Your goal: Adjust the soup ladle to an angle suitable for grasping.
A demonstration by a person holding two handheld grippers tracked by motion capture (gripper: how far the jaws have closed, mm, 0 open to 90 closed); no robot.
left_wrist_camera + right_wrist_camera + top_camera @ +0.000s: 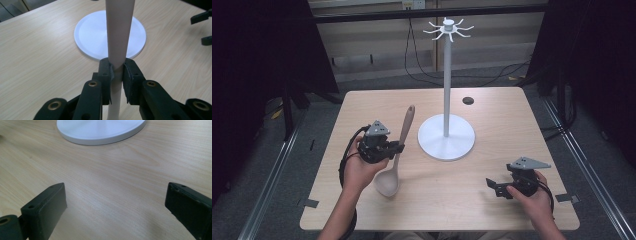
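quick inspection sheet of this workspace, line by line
surface: light wooden table, with a small dark round hole near its far edge
job's things: wooden spoon clamped by its handle, bowl toward the person; white hook stand upright on its round base, hooks bare
clutter: nothing seen
grippers: left gripper shut on the spoon handle, left of the stand's base; right gripper open with nothing between its jaws, near the table's front right
cables: black cable loops from the left gripper; loose cables lie on the floor behind the table
surroundings: dark curtains at both sides, metal floor rails beside the table, grey floor
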